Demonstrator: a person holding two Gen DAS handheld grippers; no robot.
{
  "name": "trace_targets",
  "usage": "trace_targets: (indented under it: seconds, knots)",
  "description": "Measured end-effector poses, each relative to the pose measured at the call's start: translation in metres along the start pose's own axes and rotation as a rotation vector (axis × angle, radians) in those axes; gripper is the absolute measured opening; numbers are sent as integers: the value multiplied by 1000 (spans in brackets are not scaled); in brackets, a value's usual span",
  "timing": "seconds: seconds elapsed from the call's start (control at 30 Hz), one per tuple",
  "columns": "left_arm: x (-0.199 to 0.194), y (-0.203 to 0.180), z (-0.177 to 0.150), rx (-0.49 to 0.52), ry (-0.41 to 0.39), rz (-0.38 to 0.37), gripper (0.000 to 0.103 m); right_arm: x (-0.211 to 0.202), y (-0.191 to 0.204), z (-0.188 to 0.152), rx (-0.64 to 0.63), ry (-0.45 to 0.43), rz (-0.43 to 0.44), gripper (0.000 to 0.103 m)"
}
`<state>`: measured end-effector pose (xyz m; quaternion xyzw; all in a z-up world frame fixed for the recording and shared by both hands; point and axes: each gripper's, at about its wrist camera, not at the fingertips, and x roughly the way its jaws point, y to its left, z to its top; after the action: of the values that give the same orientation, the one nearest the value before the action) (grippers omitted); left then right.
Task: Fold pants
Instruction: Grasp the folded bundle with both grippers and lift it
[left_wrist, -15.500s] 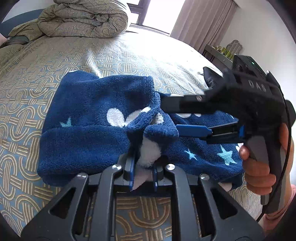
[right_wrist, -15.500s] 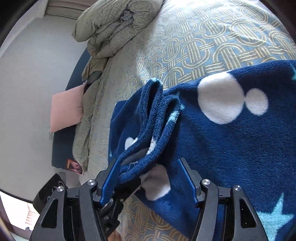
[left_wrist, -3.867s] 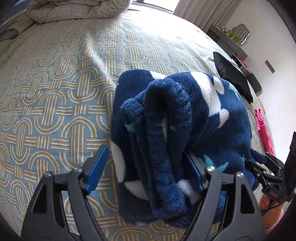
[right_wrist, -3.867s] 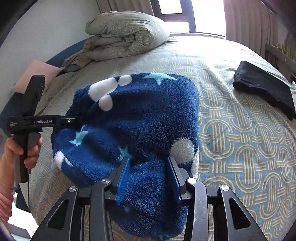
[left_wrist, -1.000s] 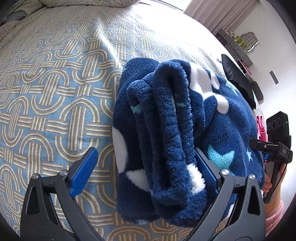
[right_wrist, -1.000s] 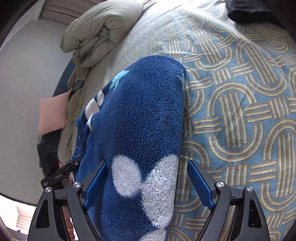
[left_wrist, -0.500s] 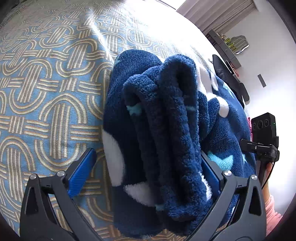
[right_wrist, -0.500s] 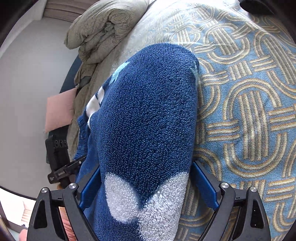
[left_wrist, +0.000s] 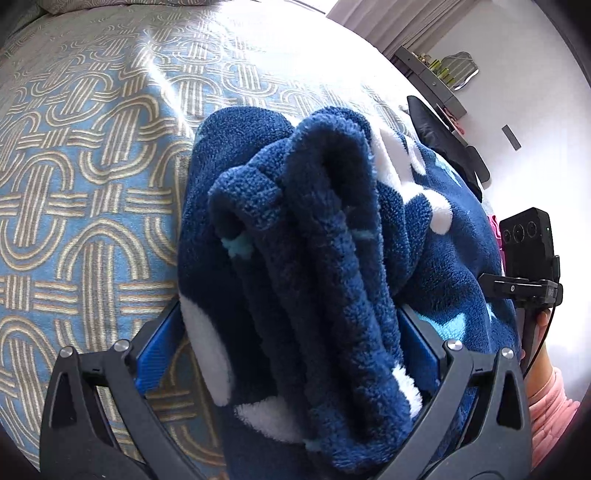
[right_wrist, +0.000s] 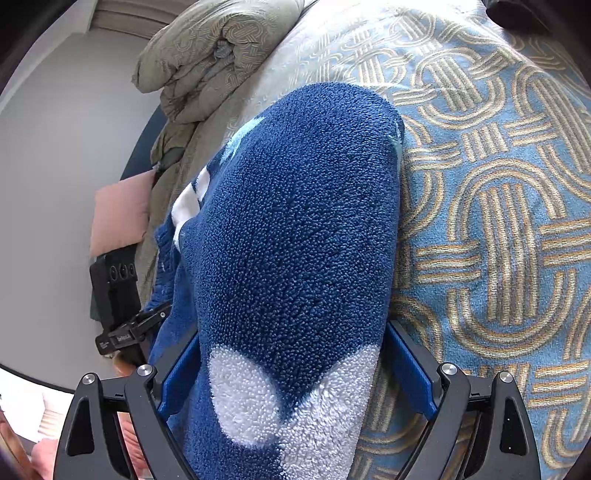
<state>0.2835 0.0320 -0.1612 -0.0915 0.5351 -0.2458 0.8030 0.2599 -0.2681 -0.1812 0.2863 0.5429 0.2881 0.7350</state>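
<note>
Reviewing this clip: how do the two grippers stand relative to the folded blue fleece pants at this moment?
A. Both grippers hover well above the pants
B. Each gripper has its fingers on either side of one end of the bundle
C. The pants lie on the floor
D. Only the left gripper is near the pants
B: the left gripper and the right gripper each have blue pads flanking an end of the pants, which rest on the patterned bedspread.

folded pants (left_wrist: 303, 280) fill the span between the left gripper (left_wrist: 291, 354) fingers; likewise the right gripper (right_wrist: 295, 365), jaws spread wide, no spare gap either side. bedspread (left_wrist: 85, 192) lies bare left of the bundle, open passage. far side: black garment (left_wrist: 443, 147) near the bed edge. rolled duvet (right_wrist: 207, 55) and pink pillow (right_wrist: 118, 210) block the head end.
</note>
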Motion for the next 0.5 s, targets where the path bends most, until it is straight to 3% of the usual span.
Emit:
trace_targets:
  seconds: [0.1,0.3,0.4,0.5]
  knots:
    - [2,-3,3,26,-14,-8,101,3,5,0,-1,-1,-4,98]
    - [4,-13,6,68,-40,-48,86,13,21,-1,-59,-24,-61,102]
    - [2,-19,6,97,-48,-46,79,13,22,-2,-64,-38,-80,96]
    - [1,-18,5,103,-51,-40,78,14,24,-4,-74,-50,-78,83]
